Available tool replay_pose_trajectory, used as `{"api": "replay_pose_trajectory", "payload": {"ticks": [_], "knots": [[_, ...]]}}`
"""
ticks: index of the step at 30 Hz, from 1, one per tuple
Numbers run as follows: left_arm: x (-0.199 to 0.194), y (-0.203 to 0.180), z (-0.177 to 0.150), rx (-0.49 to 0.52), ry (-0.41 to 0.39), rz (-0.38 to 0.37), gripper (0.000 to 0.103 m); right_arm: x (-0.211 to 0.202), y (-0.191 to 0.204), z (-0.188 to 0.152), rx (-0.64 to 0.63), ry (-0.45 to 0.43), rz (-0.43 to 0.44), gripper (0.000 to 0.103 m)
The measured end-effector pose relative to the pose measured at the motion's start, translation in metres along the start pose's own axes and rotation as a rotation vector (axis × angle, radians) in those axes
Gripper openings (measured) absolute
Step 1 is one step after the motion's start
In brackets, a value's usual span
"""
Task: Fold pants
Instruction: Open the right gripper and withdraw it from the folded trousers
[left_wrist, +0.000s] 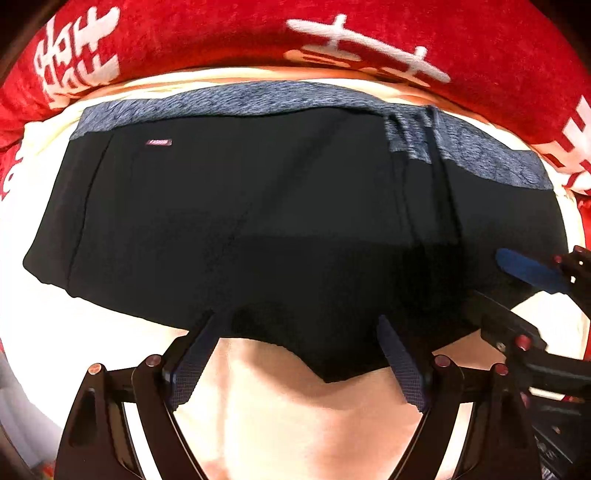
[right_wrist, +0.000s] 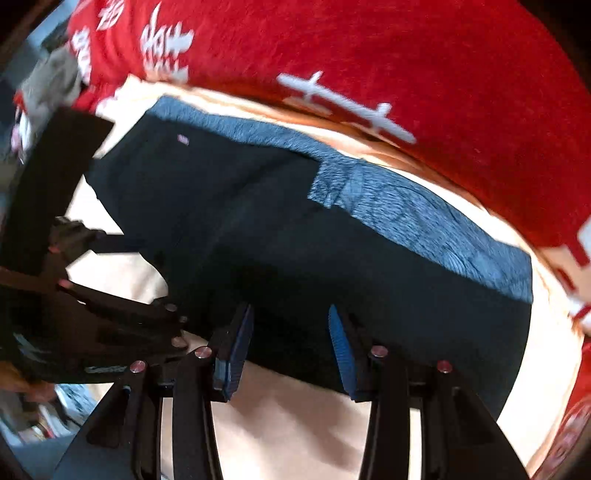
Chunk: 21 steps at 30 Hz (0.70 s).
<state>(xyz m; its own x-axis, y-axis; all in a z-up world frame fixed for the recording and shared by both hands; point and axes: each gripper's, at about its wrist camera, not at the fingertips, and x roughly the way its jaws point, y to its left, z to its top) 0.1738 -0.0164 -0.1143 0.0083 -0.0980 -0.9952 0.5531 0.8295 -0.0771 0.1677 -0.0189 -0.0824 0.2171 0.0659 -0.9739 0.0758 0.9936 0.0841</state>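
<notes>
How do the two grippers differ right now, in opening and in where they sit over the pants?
The left gripper stands wide open; the right gripper is noticeably narrower. The left straddles the pants' pointed near-edge flap; the right sits over a straighter stretch of that edge. Both hang empty over the near edge, gripping no cloth.

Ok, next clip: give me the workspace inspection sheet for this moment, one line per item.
Surface: pale cream sheet, bare near the camera.
Job's things: black pants lying flat, already folded into a wide block, grey-blue waistband at the far edge, small pink label.
Clutter: nothing seen on the sheet.
Grippers: left gripper open over the pants' near edge, gripping nothing; right gripper open, narrower, over the same edge, nothing pinched.
Cables: nothing seen.
Surroundings: red blanket with white characters beyond the pants; right-wrist view blurred.
</notes>
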Motion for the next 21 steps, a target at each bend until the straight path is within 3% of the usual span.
{"api": "replay_pose_trajectory", "payload": {"ticks": [4, 5, 6, 13, 14, 16, 21], "knots": [[0.0, 0.012, -0.001, -0.009, -0.007, 0.002, 0.088, 0.013, -0.009, 0.003, 0.052, 0.021, 0.014, 0.042], [-0.002, 0.017, -0.003, -0.009, -0.009, 0.004, 0.088, 0.013, -0.014, 0.003, 0.092, 0.016, 0.051, 0.023], [-0.004, 0.021, -0.004, -0.011, -0.009, 0.003, 0.088, 0.012, -0.018, 0.004, 0.124, 0.018, 0.076, 0.019], [-0.014, 0.044, -0.009, -0.04, -0.023, 0.027, 0.088, 0.011, -0.031, -0.003, 0.256, 0.065, 0.242, 0.017], [-0.014, 0.049, -0.011, -0.045, -0.014, 0.033, 0.088, 0.015, -0.032, -0.008, 0.283, 0.083, 0.268, 0.002], [-0.012, 0.053, -0.013, -0.052, -0.003, 0.04, 0.088, 0.028, -0.029, -0.022, 0.347, 0.137, 0.351, 0.0], [-0.012, 0.062, -0.018, -0.053, -0.01, 0.046, 0.088, 0.011, -0.012, -0.037, 0.311, 0.087, 0.277, 0.001]]}}
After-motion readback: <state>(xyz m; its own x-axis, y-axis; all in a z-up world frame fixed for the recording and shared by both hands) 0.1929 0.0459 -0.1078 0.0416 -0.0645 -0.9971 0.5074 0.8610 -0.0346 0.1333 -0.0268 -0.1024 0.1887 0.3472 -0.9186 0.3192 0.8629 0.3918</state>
